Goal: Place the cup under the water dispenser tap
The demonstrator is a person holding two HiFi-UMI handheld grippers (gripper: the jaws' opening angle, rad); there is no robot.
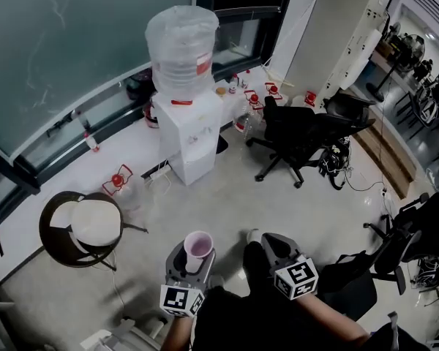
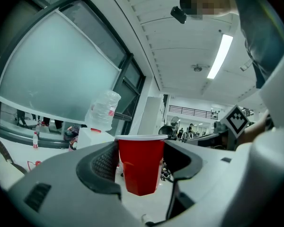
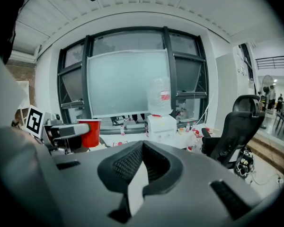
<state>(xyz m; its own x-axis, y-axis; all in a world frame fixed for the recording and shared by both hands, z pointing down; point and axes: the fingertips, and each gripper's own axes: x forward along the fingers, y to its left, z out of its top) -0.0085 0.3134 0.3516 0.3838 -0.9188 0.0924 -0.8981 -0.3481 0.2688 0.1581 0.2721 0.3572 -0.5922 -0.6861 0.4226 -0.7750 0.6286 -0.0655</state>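
The red cup (image 2: 141, 163) sits upright between the jaws of the left gripper (image 1: 193, 259). The jaws stand wide, with their pads against the cup's sides just under its white rim. It is carried in the air above the floor, close in front of the person. From above its inside looks pale and empty.

The right gripper (image 3: 141, 148) is just beside it, holding nothing, with its jaw tips brought together.

The water dispenser (image 1: 192, 134) is a white box with a large clear bottle (image 1: 181, 46) on top. It stands on the floor by the window, well apart from the cup and straight ahead of both grippers. A black office chair (image 1: 296, 134) stands off to its right.

By the look of it, the step in hand is carrying the cup across to the dispenser; nothing has been set down yet.

The next move calls for closing that gap with the cup kept level. The cup then has to come down to the dispenser's front and slide in beneath the tap, which is too small here to pick out. Only then should the jaws let go.
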